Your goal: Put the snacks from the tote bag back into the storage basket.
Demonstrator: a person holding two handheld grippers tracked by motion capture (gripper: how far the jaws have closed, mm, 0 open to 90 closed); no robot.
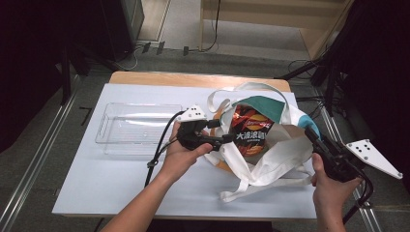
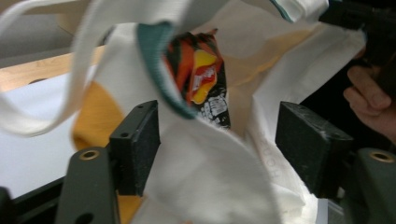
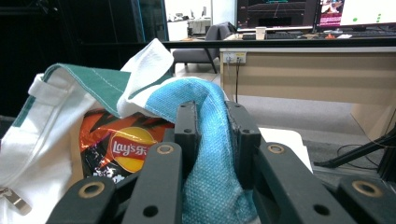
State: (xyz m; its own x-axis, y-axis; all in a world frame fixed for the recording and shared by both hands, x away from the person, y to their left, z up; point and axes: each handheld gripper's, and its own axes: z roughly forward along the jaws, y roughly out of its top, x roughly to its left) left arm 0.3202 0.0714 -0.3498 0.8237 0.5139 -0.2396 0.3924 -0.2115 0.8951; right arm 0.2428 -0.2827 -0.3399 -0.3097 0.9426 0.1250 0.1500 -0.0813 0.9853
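Where woven canvas bag (image 1: 270,159) gapes, glossy crinkled chip packet (image 1: 249,133) shows.

Even overhead light on the white table (image 1: 121,179), dark surrounds; left gripper view blurry w/ soft focus, high view low-res.

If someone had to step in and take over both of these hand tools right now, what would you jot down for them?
Right gripper: shut on the blue edge of the tote bag, holding its mouth up at the right side of the table.
Left gripper: open, jaws on either side of the bag's white fabric at the opening, pads not pressing.
Chip bag: inside the tote, top still showing through the mouth.
Clear tray: on the white table top, left of the tote; no contents that I can make out.
Done: tote held open, chips in it.
Left: probably the left gripper's move at the opening, either a grip on the chips or on the fabric; I cannot tell which.
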